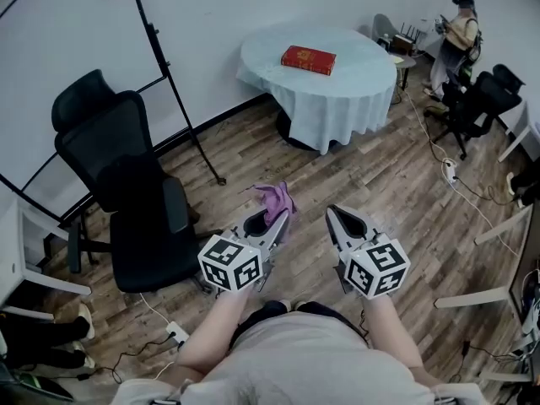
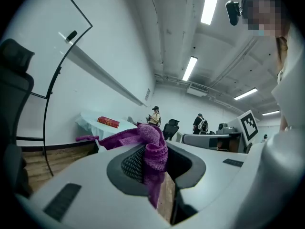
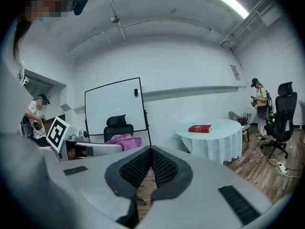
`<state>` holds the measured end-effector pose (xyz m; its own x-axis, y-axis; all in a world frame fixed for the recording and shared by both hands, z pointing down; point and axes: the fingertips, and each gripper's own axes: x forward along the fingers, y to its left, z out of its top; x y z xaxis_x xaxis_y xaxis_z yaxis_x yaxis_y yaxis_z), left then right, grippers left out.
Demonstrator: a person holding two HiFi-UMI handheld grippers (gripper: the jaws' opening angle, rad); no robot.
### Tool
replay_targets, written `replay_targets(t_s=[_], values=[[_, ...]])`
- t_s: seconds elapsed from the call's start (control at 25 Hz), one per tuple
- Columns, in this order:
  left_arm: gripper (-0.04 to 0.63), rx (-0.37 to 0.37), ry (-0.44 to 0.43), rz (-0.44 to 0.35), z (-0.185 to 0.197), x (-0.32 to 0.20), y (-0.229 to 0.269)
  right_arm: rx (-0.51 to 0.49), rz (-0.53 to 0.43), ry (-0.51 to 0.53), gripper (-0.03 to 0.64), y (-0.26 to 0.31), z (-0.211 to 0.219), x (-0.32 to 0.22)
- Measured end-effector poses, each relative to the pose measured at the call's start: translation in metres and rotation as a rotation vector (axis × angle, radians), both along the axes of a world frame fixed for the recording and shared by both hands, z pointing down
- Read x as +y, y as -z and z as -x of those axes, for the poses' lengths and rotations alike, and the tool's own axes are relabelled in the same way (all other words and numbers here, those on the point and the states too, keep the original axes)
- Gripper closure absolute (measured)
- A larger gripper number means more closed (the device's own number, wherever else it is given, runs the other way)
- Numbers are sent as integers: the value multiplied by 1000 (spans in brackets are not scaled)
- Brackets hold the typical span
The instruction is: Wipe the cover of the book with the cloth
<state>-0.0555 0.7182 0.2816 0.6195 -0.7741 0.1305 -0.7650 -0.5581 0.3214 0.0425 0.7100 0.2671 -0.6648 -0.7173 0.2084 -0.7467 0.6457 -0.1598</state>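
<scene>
A red book (image 1: 308, 59) lies flat on a round table with a pale blue cloth (image 1: 337, 91), far ahead of me across the room. The book (image 2: 108, 122) is small in the left gripper view, and the book (image 3: 199, 128) shows at mid-right in the right gripper view. My left gripper (image 1: 277, 223) is shut on a purple cloth (image 1: 276, 198), which bunches between the jaws and hangs out in front; the cloth (image 2: 151, 149) fills the jaw gap. My right gripper (image 1: 333, 213) is shut with nothing in it, beside the left one at waist height.
A black office chair (image 1: 126, 184) stands close on my left, with a whiteboard stand (image 1: 181, 99) behind it. More black chairs (image 1: 477, 99) and a person (image 1: 456, 36) are at the far right. Cables and a power strip (image 1: 450, 171) lie on the wood floor.
</scene>
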Motion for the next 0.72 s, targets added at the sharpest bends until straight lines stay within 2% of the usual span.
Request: replay_targets(t_s=[0.16, 0.52, 0.72], values=[[499, 18, -6, -18, 5, -1, 8, -31, -4, 0, 594, 2, 8, -1], [499, 38, -67, -26, 11, -9, 19, -4, -2, 55, 594, -1, 31, -2], [499, 21, -64, -20, 16, -22, 15, -63, 26, 19, 594, -10, 40, -18]])
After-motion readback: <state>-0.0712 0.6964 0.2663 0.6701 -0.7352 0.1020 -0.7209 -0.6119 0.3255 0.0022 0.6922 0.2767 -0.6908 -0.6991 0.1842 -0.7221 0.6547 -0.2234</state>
